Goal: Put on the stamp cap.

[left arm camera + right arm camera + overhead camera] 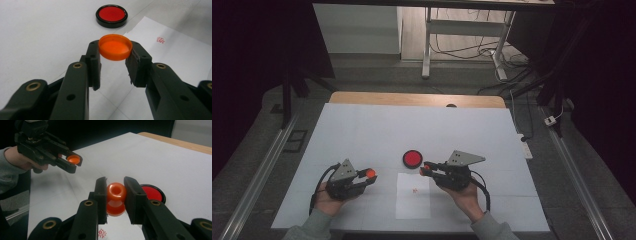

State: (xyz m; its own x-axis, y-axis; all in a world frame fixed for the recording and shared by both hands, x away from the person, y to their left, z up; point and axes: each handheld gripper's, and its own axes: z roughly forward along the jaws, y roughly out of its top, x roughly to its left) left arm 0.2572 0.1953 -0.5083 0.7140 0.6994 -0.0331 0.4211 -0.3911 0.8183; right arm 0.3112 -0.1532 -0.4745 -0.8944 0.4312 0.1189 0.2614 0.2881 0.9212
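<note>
Left hand-held gripper (113,58) pinching orange cap (115,47), held above surface (362,130), open side up. Right hand-held gripper (115,195) pinching orange stamp (116,198) by its body, above white paper sheet (413,202). Red ink pad (412,158) open on surface just beyond sheet, between my 2 grippers. 1 red imprint (161,40) already on sheet. I judge stamping done; left: bring cap and stamp together, close it, set it down.

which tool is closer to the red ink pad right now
Right. The right tool sits just beside the red ink pad, at its near right; the left tool is farther off to its left.
</note>
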